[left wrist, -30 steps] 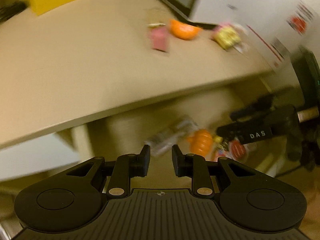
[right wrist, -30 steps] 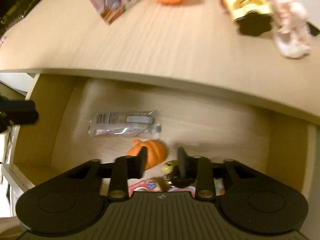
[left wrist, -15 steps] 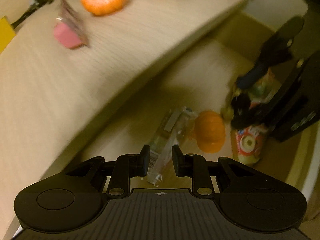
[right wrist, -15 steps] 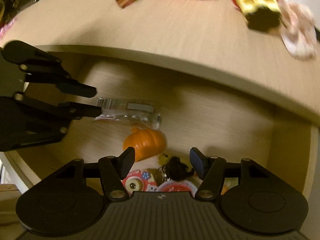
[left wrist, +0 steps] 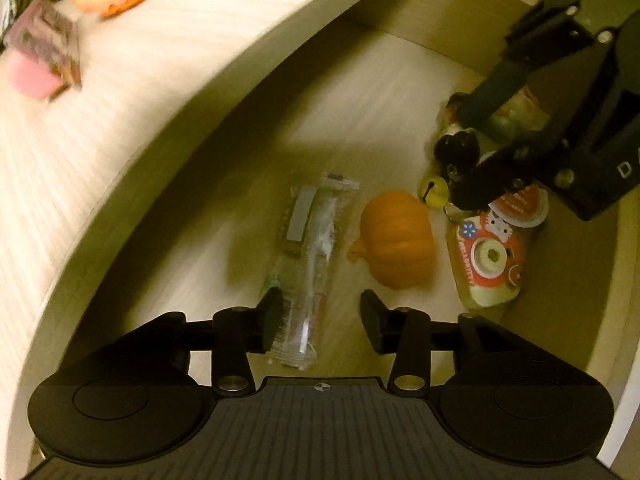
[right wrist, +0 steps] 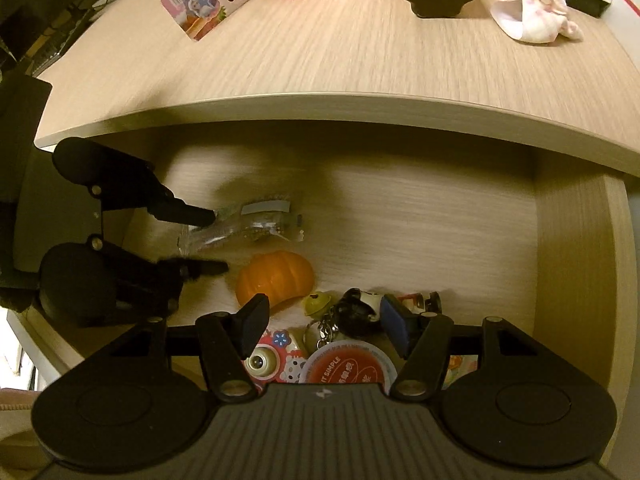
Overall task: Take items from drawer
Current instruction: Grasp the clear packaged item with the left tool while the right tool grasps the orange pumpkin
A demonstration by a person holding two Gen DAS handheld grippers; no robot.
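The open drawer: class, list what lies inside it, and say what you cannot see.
Inside the drawer: a clear wrapped packet, an orange pumpkin, a yellow bell, a black-and-white keychain figure, a toy camera and a red round lid. The right gripper hides items beneath it.

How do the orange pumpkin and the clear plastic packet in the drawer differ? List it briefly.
1. Shape: the orange pumpkin is round and ribbed; the clear plastic packet is long and flat.
2. Look: the pumpkin is opaque orange; the packet is see-through, showing a grey label.
3. Grippers: the packet's near end lies between the open jaws of the left gripper; the pumpkin sits outside them, to the right.

Both lie side by side on the drawer floor.
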